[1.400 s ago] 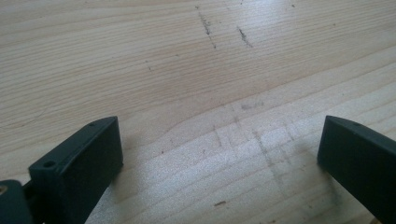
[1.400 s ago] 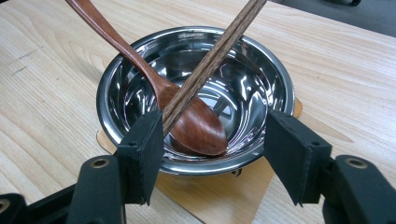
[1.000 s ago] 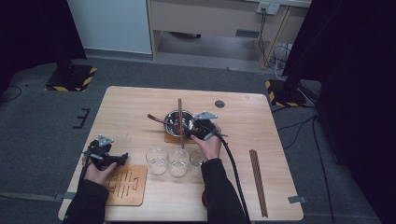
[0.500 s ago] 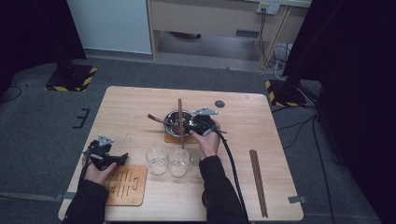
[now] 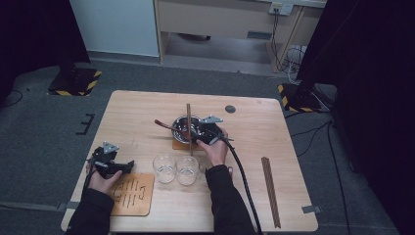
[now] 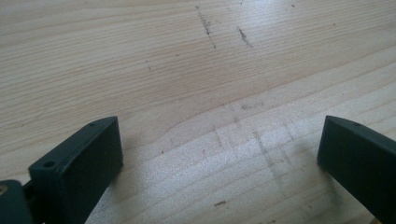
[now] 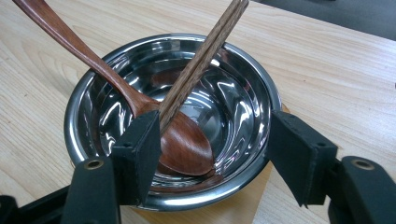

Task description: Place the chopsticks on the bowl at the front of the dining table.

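Observation:
A steel bowl stands on a wooden coaster at the table's middle. A dark wooden spoon lies in it, its handle sticking out to the left. A pair of brown chopsticks rests across the bowl. My right gripper is open at the bowl's near rim: one jaw sits in front of the spoon's scoop, the other just outside the rim. My left gripper is open over bare wood at the table's left.
Two clear glasses stand in a row in front of the bowl. A slotted wooden board lies near the left front corner. Another pair of chopsticks lies at the right front. A small dark disc sits behind the bowl.
My right gripper has edged a little left toward the bowl. The left gripper has stayed put.

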`<state>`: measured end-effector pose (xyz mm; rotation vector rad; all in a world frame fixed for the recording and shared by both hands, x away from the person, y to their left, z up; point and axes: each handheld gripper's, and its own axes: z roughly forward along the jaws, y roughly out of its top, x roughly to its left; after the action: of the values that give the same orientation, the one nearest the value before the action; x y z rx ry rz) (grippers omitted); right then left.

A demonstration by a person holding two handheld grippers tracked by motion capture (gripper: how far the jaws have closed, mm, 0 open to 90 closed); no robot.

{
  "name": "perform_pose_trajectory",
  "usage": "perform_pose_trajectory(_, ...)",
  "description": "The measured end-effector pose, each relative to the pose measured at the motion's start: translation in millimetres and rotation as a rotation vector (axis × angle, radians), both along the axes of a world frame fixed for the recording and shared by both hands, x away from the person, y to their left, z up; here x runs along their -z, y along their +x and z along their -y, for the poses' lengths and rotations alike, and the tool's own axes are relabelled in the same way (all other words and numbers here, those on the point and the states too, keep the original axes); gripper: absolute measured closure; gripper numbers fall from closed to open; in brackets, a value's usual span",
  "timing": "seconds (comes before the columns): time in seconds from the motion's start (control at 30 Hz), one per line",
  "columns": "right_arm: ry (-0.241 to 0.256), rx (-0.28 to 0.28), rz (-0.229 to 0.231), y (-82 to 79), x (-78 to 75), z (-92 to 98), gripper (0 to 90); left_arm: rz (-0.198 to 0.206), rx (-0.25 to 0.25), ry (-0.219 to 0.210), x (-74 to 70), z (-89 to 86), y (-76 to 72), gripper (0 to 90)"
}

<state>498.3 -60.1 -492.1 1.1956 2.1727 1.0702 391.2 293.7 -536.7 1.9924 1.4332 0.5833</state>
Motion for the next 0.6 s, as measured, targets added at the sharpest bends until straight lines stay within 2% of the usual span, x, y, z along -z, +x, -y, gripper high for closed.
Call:
perform_pose_trajectory(0.3, 0.011, -0.001, 0.001, -2.1, 2.4, -0.6, 36.2, 0.0, 0.0, 0.0, 0.0, 0.0, 0.0, 0.0)
perform_pose_trajectory(0.6, 0.0, -0.016, 0.007, -4.5, 3.1, -3.5, 36.2, 0.0, 0.0, 0.0, 0.0, 0.0, 0.0, 0.0)
